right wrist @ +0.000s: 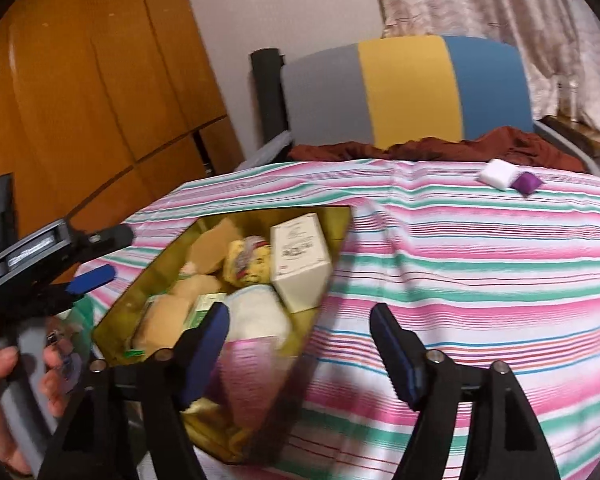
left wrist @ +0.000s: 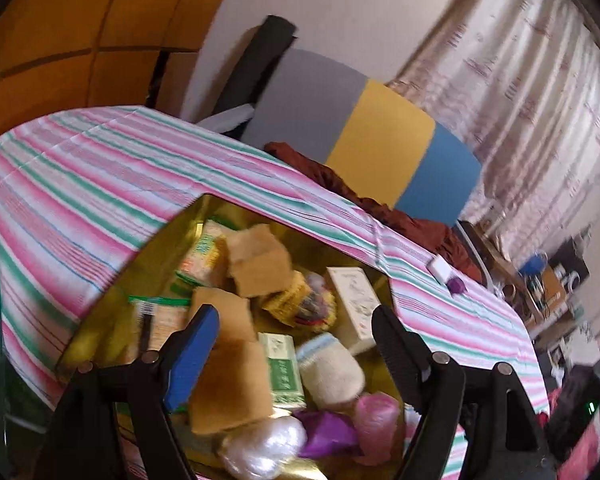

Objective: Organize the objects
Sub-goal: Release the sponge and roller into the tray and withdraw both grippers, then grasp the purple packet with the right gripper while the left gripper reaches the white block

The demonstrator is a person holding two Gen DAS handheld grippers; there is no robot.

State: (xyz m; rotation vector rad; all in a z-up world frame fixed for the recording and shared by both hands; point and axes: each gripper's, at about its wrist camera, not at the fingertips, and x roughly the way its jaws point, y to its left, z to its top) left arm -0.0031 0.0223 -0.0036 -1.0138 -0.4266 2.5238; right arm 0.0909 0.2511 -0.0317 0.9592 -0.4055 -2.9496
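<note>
The gold box (left wrist: 342,248) sits on the striped tablecloth (right wrist: 460,260) toward its left side and is filled with items, among them a cream carton (right wrist: 300,264), tan cardboard pieces (left wrist: 256,264), a green packet (left wrist: 282,368), a knitted cream item (left wrist: 330,368) and crumpled plastic bags (left wrist: 376,420). The left gripper (left wrist: 296,340) hangs over the box with its jaws apart and nothing pressed between them; the right gripper (right wrist: 300,340) is just beside the box's right edge, jaws likewise spread and empty, with a hand (right wrist: 4,392) holding the left tool's handle. A white block (right wrist: 496,174) and a purple block (right wrist: 526,182) lie touching near the cloth's far right edge, well apart from the box, in front of a dark red cloth (right wrist: 440,146) and a grey, yellow and blue panel (right wrist: 404,88).
</note>
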